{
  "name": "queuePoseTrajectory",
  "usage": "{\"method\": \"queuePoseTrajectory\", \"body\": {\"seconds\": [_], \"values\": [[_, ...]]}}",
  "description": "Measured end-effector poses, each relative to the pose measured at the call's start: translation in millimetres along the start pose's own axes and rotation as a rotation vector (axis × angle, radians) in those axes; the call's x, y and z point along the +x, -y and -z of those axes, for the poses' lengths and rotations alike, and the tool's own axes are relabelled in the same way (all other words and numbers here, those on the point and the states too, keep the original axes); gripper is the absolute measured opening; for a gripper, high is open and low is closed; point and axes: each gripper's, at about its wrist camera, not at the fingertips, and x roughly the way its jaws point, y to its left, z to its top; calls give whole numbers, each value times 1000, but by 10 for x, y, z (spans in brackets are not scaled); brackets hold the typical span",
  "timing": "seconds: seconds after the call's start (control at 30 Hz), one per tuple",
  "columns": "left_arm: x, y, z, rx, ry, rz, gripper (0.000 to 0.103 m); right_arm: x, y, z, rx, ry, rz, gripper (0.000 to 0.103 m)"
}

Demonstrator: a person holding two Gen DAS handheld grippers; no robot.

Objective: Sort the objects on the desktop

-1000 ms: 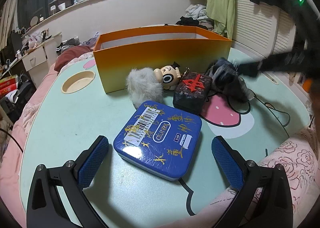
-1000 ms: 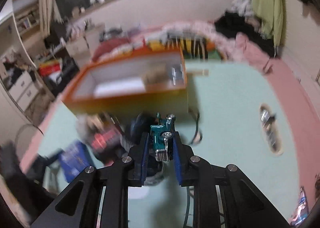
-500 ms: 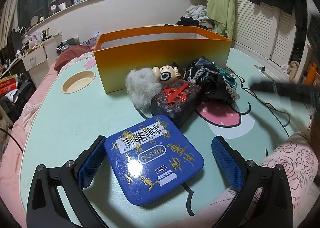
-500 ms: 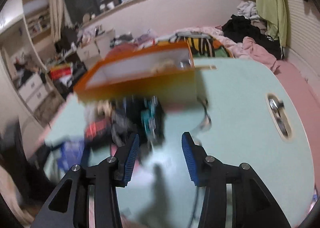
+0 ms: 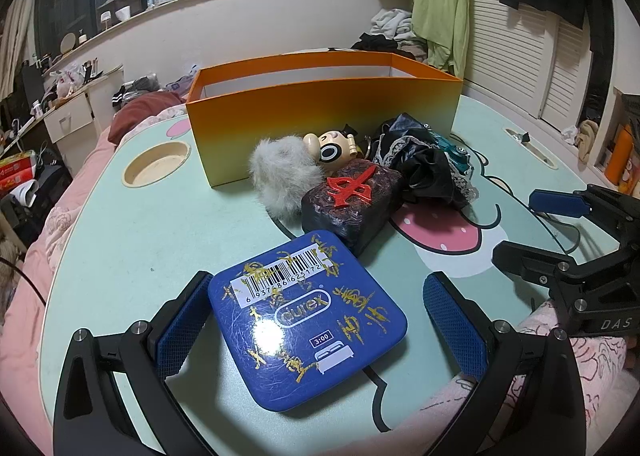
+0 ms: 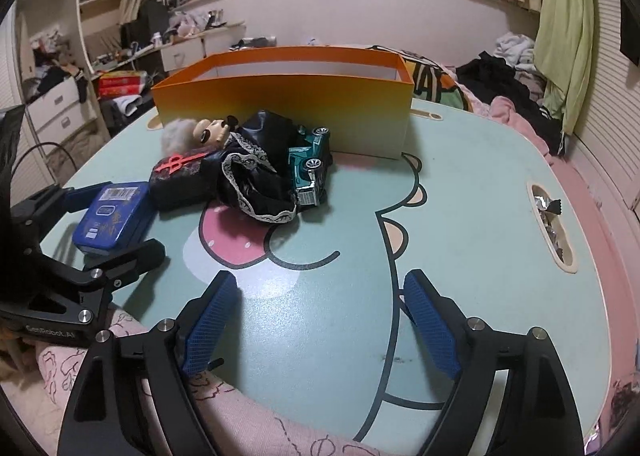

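A blue tin (image 5: 308,316) lies flat between the fingers of my left gripper (image 5: 320,324), which is open; its right pad stands well clear of the tin. My right gripper (image 6: 320,324) hangs over bare table with its jaws opening and nothing between them. A teal toy car (image 6: 310,163) lies on its side against a black lace cloth (image 6: 256,175). Beside these sit a dark block with a red symbol (image 5: 352,199), a grey fluffy ball (image 5: 280,175) and a small doll (image 5: 332,147). The orange box (image 5: 320,111) stands behind them.
The mint table (image 6: 460,195) has a round cup hollow (image 5: 156,167) at far left and a slot (image 6: 552,223) holding foil wrappers at right. A pink quilt (image 6: 240,416) lies along the near edge. A thin black cable (image 5: 568,228) trails on the right.
My right gripper let go of the teal car, which now lies by the black cloth, then drew back with jaws widening. The blue tin and dark block slid closer to my left gripper.
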Motion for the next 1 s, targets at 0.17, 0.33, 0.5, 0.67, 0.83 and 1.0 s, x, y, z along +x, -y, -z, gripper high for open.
{"method": "queuePoseTrajectory", "body": {"seconds": [0.17, 0.33, 0.5, 0.67, 0.83, 1.0], "values": [[0, 1, 1, -1, 0, -1, 103, -6, -7, 6, 1, -1, 1, 86], [0, 2, 2, -1, 0, -2, 103, -6, -13, 4, 2, -1, 2, 87], [-1, 2, 2, -2, 0, -3, 103, -4, -20, 2, 2, -2, 3, 87], [-1, 2, 3, -3, 0, -4, 103, -8, -18, 7, 3, -2, 3, 87], [-1, 3, 4, -4, 0, -5, 103, -5, -26, 5, 4, -3, 4, 87], [-2, 3, 5, -5, 0, -6, 103, -6, -27, 7, 5, -3, 4, 87]]}}
